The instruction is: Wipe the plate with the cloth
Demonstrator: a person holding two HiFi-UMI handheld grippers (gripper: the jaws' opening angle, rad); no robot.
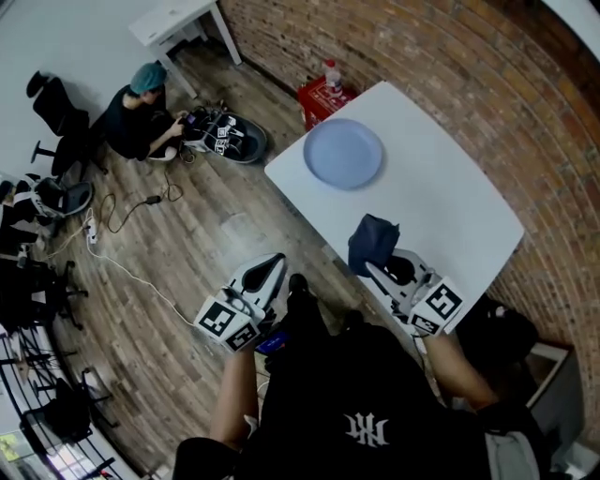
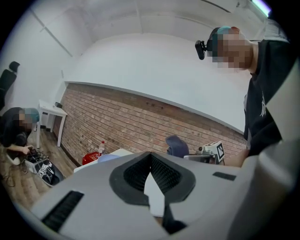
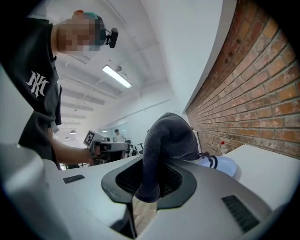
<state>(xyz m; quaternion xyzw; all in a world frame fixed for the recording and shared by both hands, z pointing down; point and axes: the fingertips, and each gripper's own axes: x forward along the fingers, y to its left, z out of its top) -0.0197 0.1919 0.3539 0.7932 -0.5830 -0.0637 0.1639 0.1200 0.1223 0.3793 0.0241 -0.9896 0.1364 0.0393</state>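
A pale blue plate [image 1: 343,154] lies on the far end of the white table [image 1: 441,187]; it also shows in the right gripper view as the plate [image 3: 225,165] beyond the jaws. My right gripper [image 1: 377,267] is shut on a dark blue cloth [image 1: 372,242], which bunches up above the jaws as the cloth [image 3: 166,145]. It hovers over the table's near edge, well short of the plate. My left gripper [image 1: 272,269] is shut with nothing in it, out over the wooden floor to the left of the table. From the left gripper view the cloth [image 2: 177,146] and plate [image 2: 108,158] are seen ahead.
A red box [image 1: 321,98] with a bottle [image 1: 331,75] stands on the floor beyond the table by the brick wall [image 1: 450,66]. A person [image 1: 141,112] sits on the floor at far left among gear, cables and chairs. A white desk [image 1: 178,21] stands at the back.
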